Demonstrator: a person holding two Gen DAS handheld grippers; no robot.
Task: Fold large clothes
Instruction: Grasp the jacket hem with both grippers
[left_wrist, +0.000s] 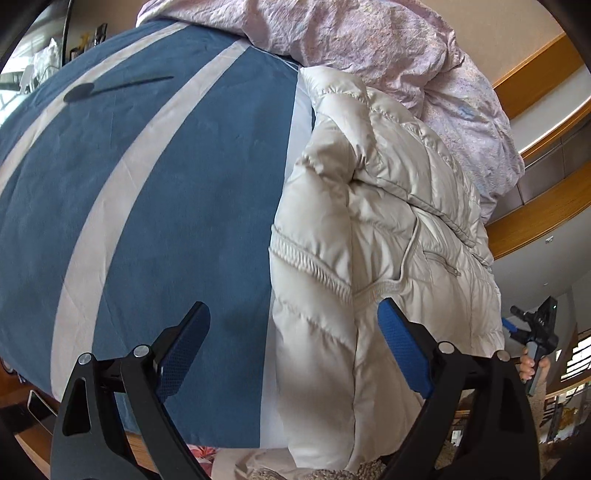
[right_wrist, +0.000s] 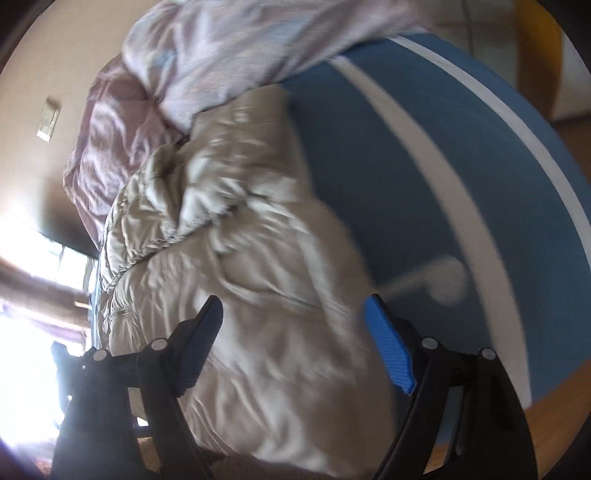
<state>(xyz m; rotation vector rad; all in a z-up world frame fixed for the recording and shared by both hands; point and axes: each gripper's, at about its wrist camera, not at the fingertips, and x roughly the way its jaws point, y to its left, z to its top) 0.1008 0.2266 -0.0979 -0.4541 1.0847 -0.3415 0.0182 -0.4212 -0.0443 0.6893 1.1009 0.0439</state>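
Observation:
A cream puffer jacket (left_wrist: 373, 221) lies crumpled on a bed with a blue, white-striped cover (left_wrist: 147, 177). It hangs over the bed's near edge. My left gripper (left_wrist: 293, 314) is open and empty, its jaws wide, just above the jacket's lower left part. My right gripper (right_wrist: 293, 306) is open and empty over the same jacket (right_wrist: 258, 258); that view is blurred. The right gripper also shows in the left wrist view (left_wrist: 535, 328) at the jacket's right edge.
A crumpled pink quilt (left_wrist: 369, 48) lies at the back of the bed, touching the jacket; it shows in the right wrist view (right_wrist: 207, 55) too. Wooden rails (left_wrist: 546, 214) run on the right. The blue cover (right_wrist: 443, 166) spreads beside the jacket.

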